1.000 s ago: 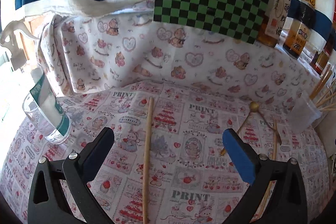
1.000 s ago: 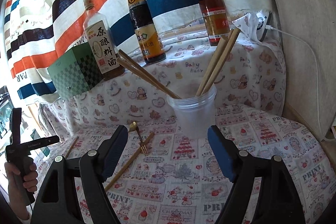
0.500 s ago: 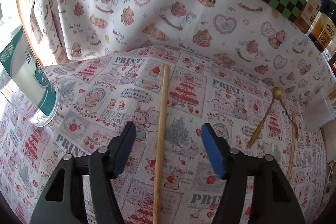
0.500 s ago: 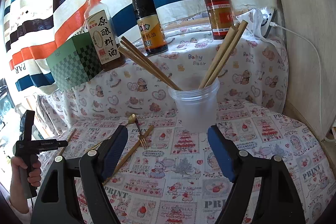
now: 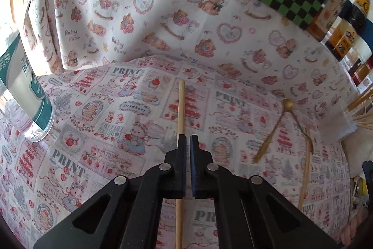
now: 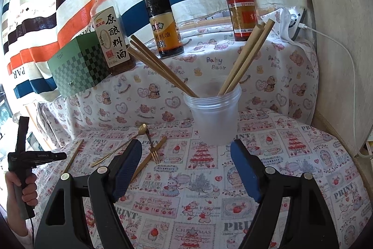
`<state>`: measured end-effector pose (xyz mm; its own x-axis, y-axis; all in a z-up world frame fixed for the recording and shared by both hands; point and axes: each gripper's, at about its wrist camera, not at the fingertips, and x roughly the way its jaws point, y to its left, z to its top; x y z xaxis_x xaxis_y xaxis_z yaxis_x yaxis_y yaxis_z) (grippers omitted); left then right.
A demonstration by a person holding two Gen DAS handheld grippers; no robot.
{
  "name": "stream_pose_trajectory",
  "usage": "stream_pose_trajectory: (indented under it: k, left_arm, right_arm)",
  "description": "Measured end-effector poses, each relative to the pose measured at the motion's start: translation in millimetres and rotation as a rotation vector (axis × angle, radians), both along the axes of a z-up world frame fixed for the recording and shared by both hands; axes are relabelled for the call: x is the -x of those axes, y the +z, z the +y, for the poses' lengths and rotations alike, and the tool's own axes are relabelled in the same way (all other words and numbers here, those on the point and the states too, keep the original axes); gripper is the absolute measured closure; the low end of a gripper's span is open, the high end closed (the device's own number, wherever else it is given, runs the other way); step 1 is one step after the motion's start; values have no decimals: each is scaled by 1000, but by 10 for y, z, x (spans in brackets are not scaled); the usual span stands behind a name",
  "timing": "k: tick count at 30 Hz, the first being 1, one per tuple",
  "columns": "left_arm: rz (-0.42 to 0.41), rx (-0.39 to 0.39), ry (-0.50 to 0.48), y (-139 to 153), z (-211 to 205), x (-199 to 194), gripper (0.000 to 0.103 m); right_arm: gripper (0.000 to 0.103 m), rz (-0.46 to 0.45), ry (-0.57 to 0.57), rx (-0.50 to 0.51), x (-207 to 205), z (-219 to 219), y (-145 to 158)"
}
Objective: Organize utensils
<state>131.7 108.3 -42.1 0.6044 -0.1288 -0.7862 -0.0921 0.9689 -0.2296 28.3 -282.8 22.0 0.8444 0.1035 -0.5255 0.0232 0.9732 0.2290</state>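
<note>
One chopstick [image 5: 180, 109] lies on the worktop [image 5: 93, 155], pinched by the left claw [image 5: 188, 144], jaws closed on it. Right claw [image 6: 186, 169] gapes wide, holding nothing, near plastic cup [image 6: 213, 118] w/ chopsticks.

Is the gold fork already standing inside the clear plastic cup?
No, the gold fork lies flat on the printed tablecloth, left of the clear plastic cup, which holds only wooden chopsticks.

both grippers, left [image 5: 187, 142] and right [image 6: 186, 160], have matte black angular plastic arms with triangular cutouts, silver round screws at the pivots and ribbed dark blue pads [image 6: 243, 170]. the bare-skinned hand [image 6: 25, 188] wraps a black handle.
</note>
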Motion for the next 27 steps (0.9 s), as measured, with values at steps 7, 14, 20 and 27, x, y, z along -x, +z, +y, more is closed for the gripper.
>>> stream_pose_trajectory:
  k: [7, 14, 20, 27]
  left_arm:
    - [-8, 14, -90, 103, -294, 83, 102]
    - [-192, -43, 34, 287, -108, 168, 72]
    - [-141, -37, 18, 115, -66, 28, 64]
    - [-24, -76, -3, -114, -217, -63, 66]
  right_arm:
    - [23, 9, 0, 7, -8, 14, -13]
    - [23, 26, 13, 38, -27, 79, -46]
    - [23, 43, 42, 66, -48, 149, -72]
    - [23, 52, 53, 80, -57, 182, -76]
